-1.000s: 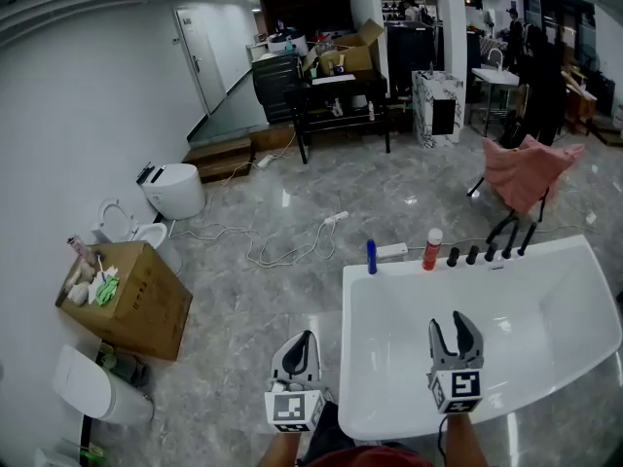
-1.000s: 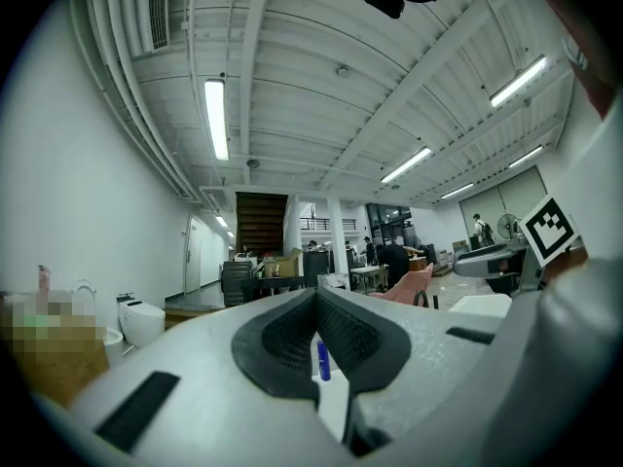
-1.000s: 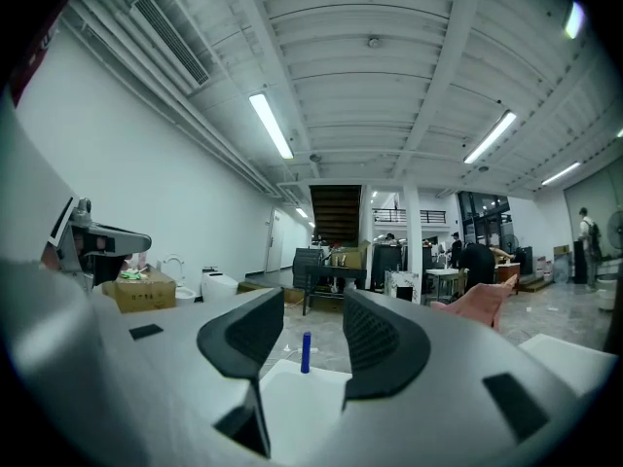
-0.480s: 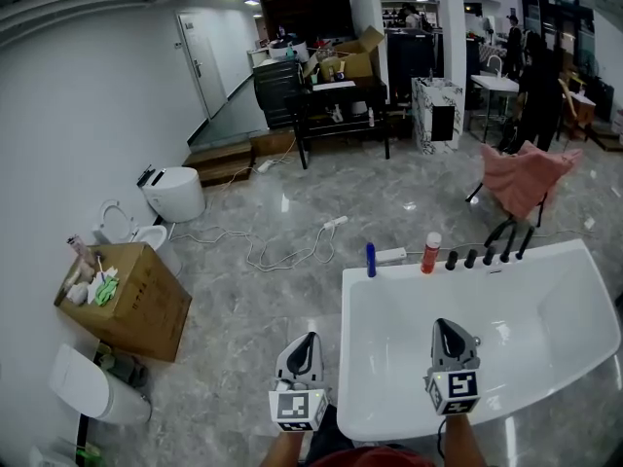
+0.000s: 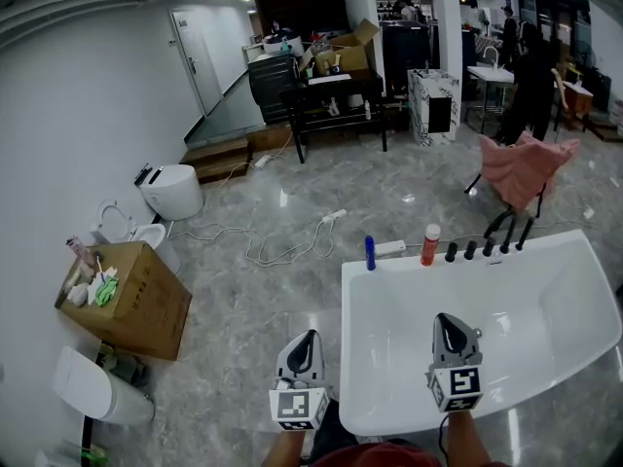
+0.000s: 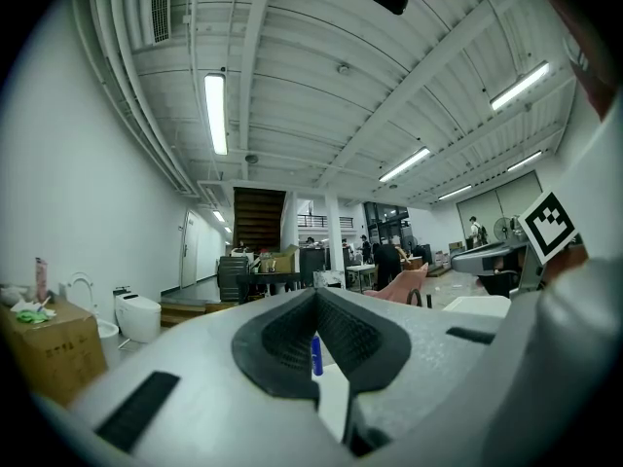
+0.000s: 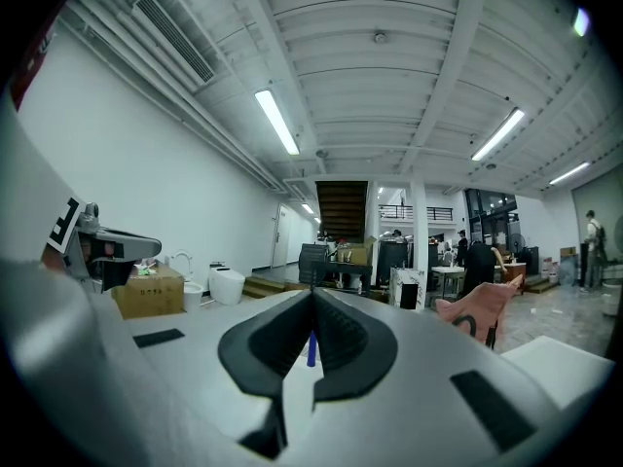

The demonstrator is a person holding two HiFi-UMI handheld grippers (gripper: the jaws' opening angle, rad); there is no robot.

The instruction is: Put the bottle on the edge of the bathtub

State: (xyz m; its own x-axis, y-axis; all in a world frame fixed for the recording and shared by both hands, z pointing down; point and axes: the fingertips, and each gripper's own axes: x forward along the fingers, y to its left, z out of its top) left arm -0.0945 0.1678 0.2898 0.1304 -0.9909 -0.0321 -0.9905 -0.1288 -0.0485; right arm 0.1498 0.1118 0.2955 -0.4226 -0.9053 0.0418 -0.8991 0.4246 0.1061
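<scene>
Holding the left gripper [image 5: 307, 339] and right gripper [image 5: 447, 321] level, jaws pressed together on nothing, the person is facing the upright blue bottle [image 5: 370, 253] standing across the bathtub [image 5: 348, 358] on its far rim, roughly equally far from both.

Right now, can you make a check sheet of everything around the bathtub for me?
Surface: white bathtub, inside looks bare.
Job's things: blue bottle and red bottle stand upright on the tub's far edge, apart.
Clutter: black tap handles along the same edge.
Grippers: left gripper shut, empty, over the floor beside the tub; right gripper shut, empty, over the tub.
Cables: white cable loose on the floor; power strip behind the tub.
Surroundings: cardboard box, toilet, pink chair.
</scene>
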